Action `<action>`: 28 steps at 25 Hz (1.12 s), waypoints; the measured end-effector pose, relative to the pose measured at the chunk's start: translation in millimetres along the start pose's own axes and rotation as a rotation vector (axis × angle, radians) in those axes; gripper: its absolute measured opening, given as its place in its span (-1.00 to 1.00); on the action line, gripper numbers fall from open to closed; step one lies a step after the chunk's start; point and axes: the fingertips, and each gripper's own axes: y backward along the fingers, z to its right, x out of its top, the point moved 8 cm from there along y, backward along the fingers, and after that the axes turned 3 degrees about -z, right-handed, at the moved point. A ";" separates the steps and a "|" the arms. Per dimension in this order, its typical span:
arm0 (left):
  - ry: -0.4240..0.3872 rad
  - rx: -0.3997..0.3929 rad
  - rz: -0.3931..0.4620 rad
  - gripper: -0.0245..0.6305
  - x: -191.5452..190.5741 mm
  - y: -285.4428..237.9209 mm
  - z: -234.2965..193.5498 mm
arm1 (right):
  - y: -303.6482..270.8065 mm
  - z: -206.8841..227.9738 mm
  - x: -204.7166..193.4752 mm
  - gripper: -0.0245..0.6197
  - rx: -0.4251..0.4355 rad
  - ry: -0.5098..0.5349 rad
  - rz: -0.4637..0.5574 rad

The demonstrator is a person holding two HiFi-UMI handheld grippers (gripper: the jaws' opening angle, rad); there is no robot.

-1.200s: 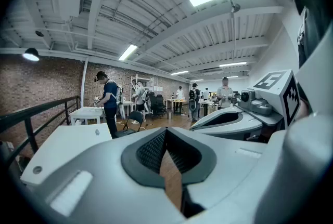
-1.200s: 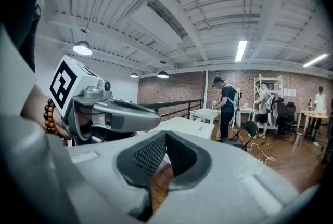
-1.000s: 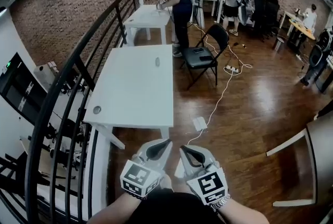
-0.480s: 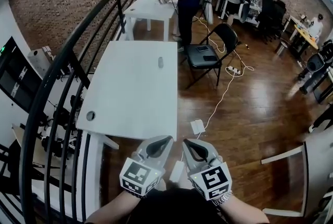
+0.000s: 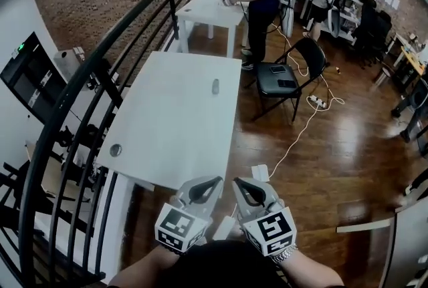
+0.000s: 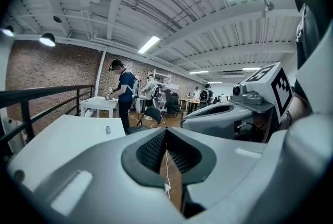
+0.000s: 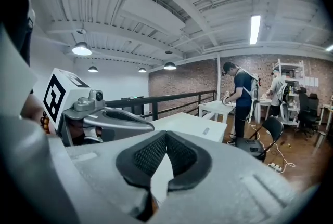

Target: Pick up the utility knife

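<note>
We hold left gripper (image 5: 212,182), right gripper (image 5: 238,184) pinched closed, empty, near chest, since utility knife (image 5: 215,86) lies well ahead on white table (image 5: 167,139).

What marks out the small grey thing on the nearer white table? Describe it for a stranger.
Find the long white table beside the black railing. On its far half, near the edge facing the black folding chair, lies a small grey oblong object, probably the utility knife. It is the only loose thing there; the top's other mark is a round hole at the near left corner.
</note>
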 end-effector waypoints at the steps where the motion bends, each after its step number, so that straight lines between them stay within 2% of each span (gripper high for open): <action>1: -0.003 0.026 -0.002 -0.87 1.2 -11.4 1.9 | -2.0 13.1 -1.5 -0.95 0.023 0.005 0.008; 12: 0.046 0.338 0.007 -0.87 26.8 -127.4 54.0 | 14.7 161.3 -16.6 -0.95 0.300 0.071 0.025; 18: 0.063 0.375 0.000 -0.87 33.1 -166.2 78.8 | 25.0 206.3 -17.8 -0.95 0.352 0.088 0.033; 28: 0.074 0.412 0.042 -0.87 49.3 -211.2 62.4 | 24.1 249.1 -3.0 -0.95 0.346 0.156 0.037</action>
